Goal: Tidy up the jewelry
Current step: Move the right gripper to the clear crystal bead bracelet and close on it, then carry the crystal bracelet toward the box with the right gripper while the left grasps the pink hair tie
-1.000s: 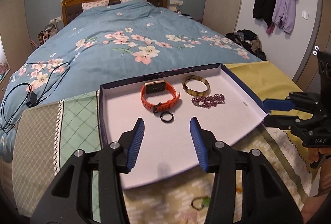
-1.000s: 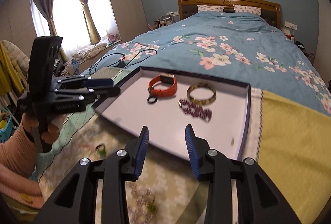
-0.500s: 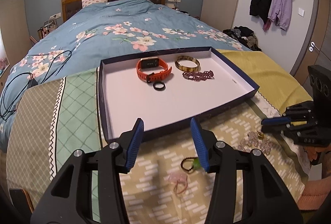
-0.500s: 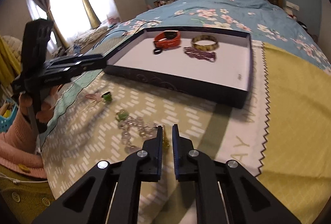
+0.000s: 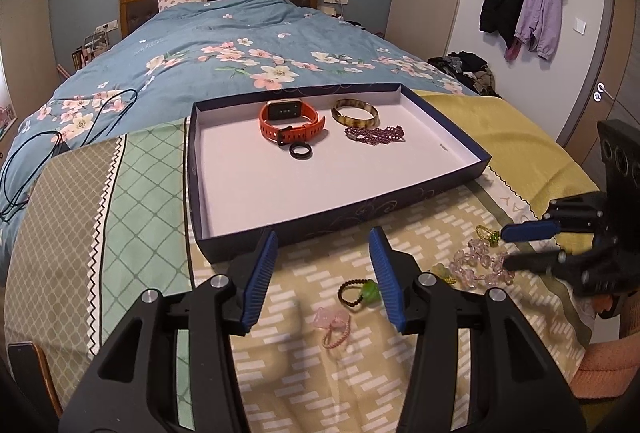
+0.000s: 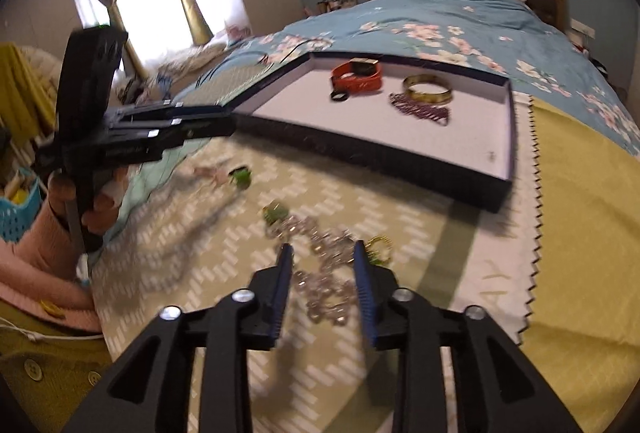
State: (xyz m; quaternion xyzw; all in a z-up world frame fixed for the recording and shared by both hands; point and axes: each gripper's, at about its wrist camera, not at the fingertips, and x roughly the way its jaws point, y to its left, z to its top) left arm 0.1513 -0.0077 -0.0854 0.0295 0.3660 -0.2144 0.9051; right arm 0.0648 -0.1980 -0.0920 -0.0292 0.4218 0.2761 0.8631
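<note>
A dark blue tray (image 5: 340, 221) with a white floor holds an orange watch (image 5: 288, 121), a tortoiseshell bangle (image 5: 355, 114), a purple bead bracelet (image 5: 376, 135) and a black ring (image 5: 301, 151). In front of it on the patterned cloth lie a clear crystal bracelet (image 6: 328, 273), a gold ring with a green stone (image 6: 378, 247), a dark band with a green bead (image 5: 358, 291) and a pink band (image 5: 334, 323). My right gripper (image 6: 322, 245) hangs low over the crystal bracelet, its jaws opening, with beads between them but not pressed. My left gripper (image 5: 323, 233) is open and holds nothing, just left of the green-bead band.
The cloth covers the foot of a bed with a blue flowered quilt (image 5: 240, 45). A black cable (image 5: 60, 137) lies on the quilt at the left. A person's pink sleeve (image 6: 40, 265) and hand hold my left gripper (image 6: 230, 119).
Both grippers drew back from above the tray and sank toward the cloth in front of it. The right gripper shut, then opened again over the crystal bracelet.
</note>
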